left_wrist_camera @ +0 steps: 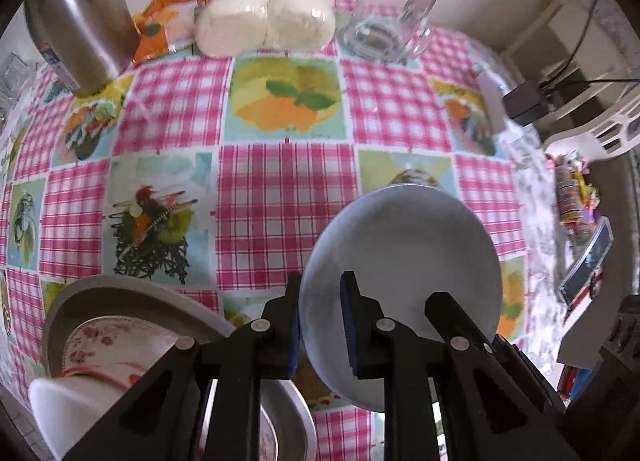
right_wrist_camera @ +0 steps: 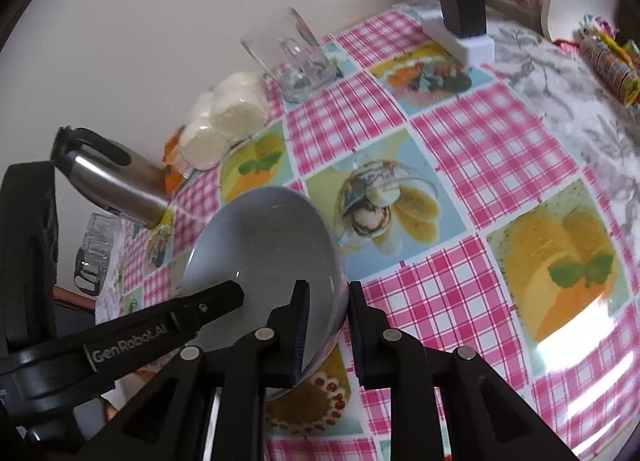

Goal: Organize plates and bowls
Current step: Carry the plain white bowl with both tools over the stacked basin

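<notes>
A pale grey-blue bowl hangs tilted just above the checked tablecloth. My left gripper is shut on its near rim, one pad inside and one outside. In the right wrist view the same bowl has my right gripper shut on its other rim. The left gripper's finger reaches into the bowl from the left. At the lower left of the left wrist view stands a stack: a grey plate, a floral plate, a white bowl and a metal plate.
Along the wall stand a steel flask, a bag of white buns and a glass mug. A charger on a white power strip sits at the far right. Sweets packets lie by the table's right edge.
</notes>
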{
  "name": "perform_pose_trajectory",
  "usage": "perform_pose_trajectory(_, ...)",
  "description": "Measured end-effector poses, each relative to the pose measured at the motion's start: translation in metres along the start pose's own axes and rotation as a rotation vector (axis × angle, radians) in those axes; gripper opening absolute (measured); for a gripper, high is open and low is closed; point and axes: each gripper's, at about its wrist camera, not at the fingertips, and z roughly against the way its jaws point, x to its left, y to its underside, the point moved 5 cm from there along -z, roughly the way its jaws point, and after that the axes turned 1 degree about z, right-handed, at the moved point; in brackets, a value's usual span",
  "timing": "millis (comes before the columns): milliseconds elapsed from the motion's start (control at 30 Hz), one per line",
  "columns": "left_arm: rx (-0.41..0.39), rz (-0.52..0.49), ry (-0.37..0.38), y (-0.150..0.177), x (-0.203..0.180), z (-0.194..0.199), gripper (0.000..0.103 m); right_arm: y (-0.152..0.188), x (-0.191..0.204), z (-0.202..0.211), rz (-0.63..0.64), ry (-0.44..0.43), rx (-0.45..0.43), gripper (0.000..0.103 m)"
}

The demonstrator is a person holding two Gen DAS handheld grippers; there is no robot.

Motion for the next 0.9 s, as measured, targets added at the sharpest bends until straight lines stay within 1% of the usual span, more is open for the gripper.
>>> perform_pose_trajectory(100,-0.04,0.005,0.027,0.002,0.007,0.019,0.019,0.002,0.009,0.014,0.025,-0.009,-0.02,0.021)
perform_pose_trajectory(200,-0.072,-0.002,0.033,0.005,0.014,0.038,0.019,0.005,0.02,0.025,0.057,-0.013,-0.038,0.021)
perform_pose_trajectory(300,-0.105,0.011,0.065,0.011,0.025,0.053,0.019,0.01,0.03,0.033,0.069,-0.035,-0.048,0.021)
perform_pose_trajectory(567,-0.196,0.058,0.138,0.021,0.044,0.07,0.019,0.015,0.06,0.058,0.134,-0.058,-0.102,0.021)
perform_pose_trajectory(700,-0.242,0.08,0.165,0.029,0.056,0.083,0.019,0.018,0.071,0.064,0.152,-0.078,-0.106,0.021)
perform_pose_trajectory(900,-0.304,0.116,0.196,0.034,0.076,0.1,0.019,0.024,0.094,0.071,0.206,-0.086,-0.124,0.021)
